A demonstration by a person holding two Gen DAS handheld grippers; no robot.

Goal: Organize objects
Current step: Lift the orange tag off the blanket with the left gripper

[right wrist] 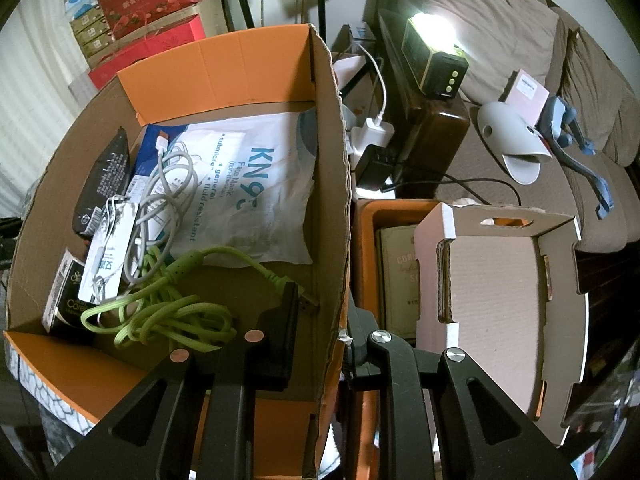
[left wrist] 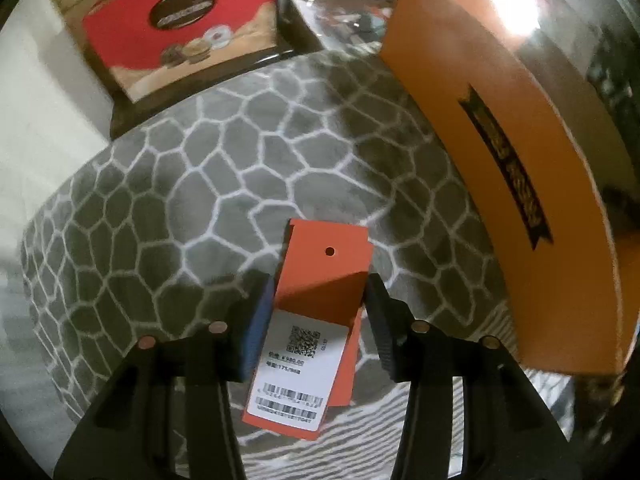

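While the left tongs [left wrist: 316,312] close on an orange tag [left wrist: 320,280] over the grey patterned cover [left wrist: 200,180], the right tongs [right wrist: 320,340] pinch the cardboard box wall [right wrist: 332,200], cables inside.

Dim, fisheye-warped frames; lamp [right wrist: 434,54] glare, slight blur.

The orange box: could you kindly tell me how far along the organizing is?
Done: the orange box already holds a mask pack, a green cable and a grey cable. In hand: the right claw clamps the box wall; the left claw brackets orange hang tags, though a firm grip is unclear. Left: the tags are outside the box, and a slipper lies on the sofa.
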